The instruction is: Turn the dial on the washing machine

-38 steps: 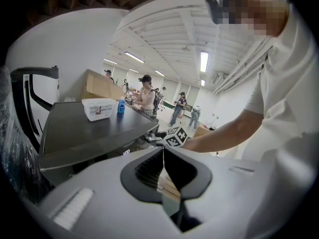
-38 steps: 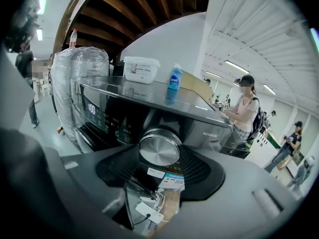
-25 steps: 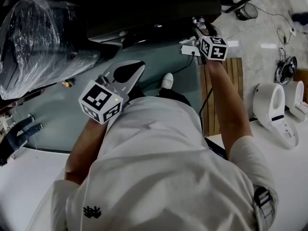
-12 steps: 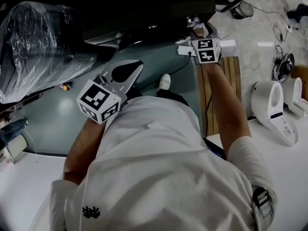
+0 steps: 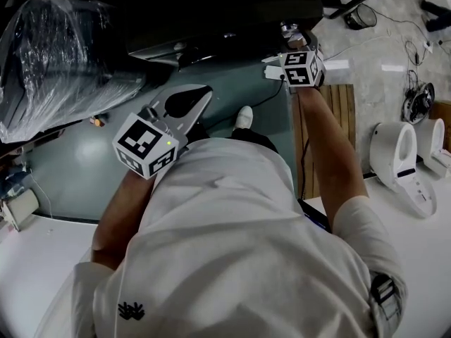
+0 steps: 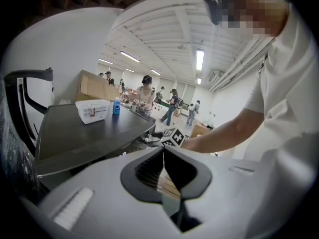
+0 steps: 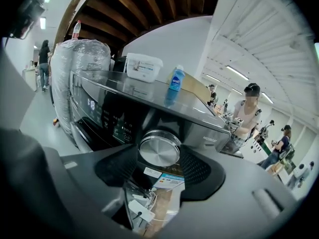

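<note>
Right claw (image 7: 160,161) is gripping the round brushed-metal dial (image 7: 159,151) on the dark grey washing machine (image 7: 112,116). Its black pads are pressing on the dial's left & right edges. The dial is sitting btwn them on the front panel, just right of the lit display.

In the head view that claw (image 5: 293,36) is reaching fwd on an outstretched arm to the machine's front edge, w/ its marker cube facing up.

Left claw (image 6: 163,156) is sitting closed, tips meeting, nothing btwn them. In the head view it (image 5: 182,106) is hanging by the person's waist, well apart from the machine.

On top of the machine a white plastic lidded box (image 7: 144,66) & a small blue bottle (image 7: 175,78) are standing near each other. A bulky thing wrapped in clear plastic film (image 5: 63,55) is standing just beside the machine. A slatted wooden board (image 5: 331,129) is lying on the floor below the right arm. People are standing in the bkgd of both gripper views.
</note>
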Motion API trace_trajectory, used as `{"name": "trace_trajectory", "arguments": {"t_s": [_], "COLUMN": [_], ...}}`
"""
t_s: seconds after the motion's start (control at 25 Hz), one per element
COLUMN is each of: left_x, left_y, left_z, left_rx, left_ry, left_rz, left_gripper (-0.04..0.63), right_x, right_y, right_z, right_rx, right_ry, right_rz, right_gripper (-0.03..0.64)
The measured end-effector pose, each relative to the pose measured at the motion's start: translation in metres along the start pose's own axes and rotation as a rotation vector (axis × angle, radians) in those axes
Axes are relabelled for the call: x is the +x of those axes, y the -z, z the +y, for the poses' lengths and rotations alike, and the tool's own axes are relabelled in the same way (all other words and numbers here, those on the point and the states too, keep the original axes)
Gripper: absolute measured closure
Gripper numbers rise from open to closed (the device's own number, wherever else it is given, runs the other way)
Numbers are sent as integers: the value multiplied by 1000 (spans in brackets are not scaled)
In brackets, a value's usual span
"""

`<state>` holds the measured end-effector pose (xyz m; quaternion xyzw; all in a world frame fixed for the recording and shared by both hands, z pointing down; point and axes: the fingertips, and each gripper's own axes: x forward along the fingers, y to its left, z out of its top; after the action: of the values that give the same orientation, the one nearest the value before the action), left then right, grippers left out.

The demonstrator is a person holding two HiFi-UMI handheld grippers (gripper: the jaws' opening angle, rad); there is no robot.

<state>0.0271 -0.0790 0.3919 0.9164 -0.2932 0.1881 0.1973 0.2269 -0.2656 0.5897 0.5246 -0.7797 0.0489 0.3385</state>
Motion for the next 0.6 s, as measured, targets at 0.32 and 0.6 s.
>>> {"name": "trace_trajectory", "arguments": {"t_s": [0.32, 0.6], "left_x": [-10, -8], "left_y": [6, 7], "left_z": [4, 1], "left_rx": [-14, -8], "left_ry": [-20, -8], "left_rz": [1, 4], "left_gripper": [538, 538], "right_x": [-3, -5], "right_y": [-4, 0], "right_z": [-7, -10], "right_rx": [245, 442], "right_ry": [-64, -117], "right_rz": [-10, -46], "right_gripper": [356, 354]}}
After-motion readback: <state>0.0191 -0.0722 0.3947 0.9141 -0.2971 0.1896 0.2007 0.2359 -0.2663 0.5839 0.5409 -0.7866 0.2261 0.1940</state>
